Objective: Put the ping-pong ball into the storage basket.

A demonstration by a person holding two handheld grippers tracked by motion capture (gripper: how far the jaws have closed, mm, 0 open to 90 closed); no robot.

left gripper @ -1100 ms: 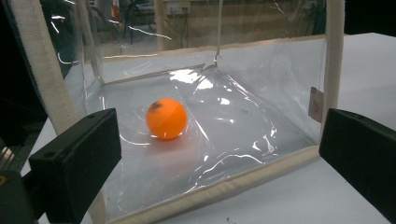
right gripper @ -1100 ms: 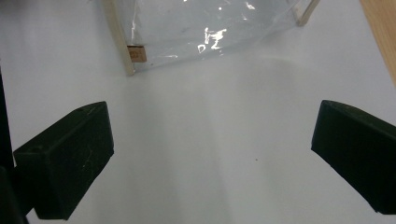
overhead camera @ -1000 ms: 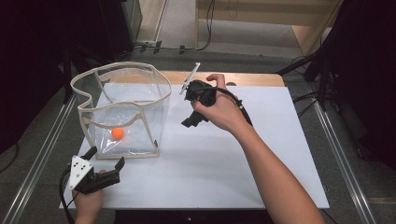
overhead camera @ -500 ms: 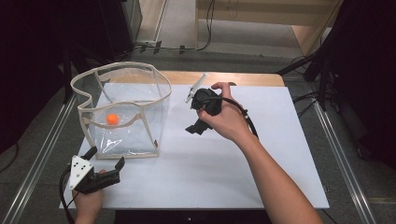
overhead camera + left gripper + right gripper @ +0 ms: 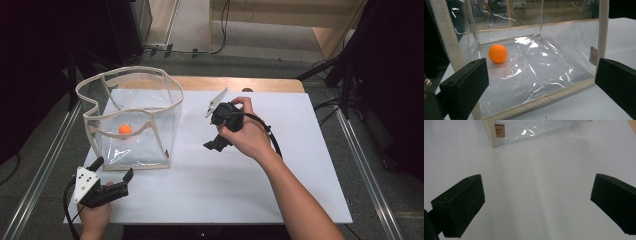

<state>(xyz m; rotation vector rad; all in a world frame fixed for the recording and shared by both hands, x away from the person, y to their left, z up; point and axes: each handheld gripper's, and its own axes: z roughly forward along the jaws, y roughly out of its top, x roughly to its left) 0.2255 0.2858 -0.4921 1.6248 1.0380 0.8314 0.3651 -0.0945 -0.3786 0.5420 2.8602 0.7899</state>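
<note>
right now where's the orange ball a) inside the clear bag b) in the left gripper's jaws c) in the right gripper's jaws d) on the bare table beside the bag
a: the orange ball lies on the floor of the clear bag, behind its wall, and both the left gripper and the right gripper stand open and hold nothing.

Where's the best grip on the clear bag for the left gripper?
Probably the near top rim of the bag: the cream binding is the one stiff, thin edge, and it dips low there. Come from above on the left gripper side, open jaws straddling the rim. The clear walls look too slack, and the ball lies clear.
</note>
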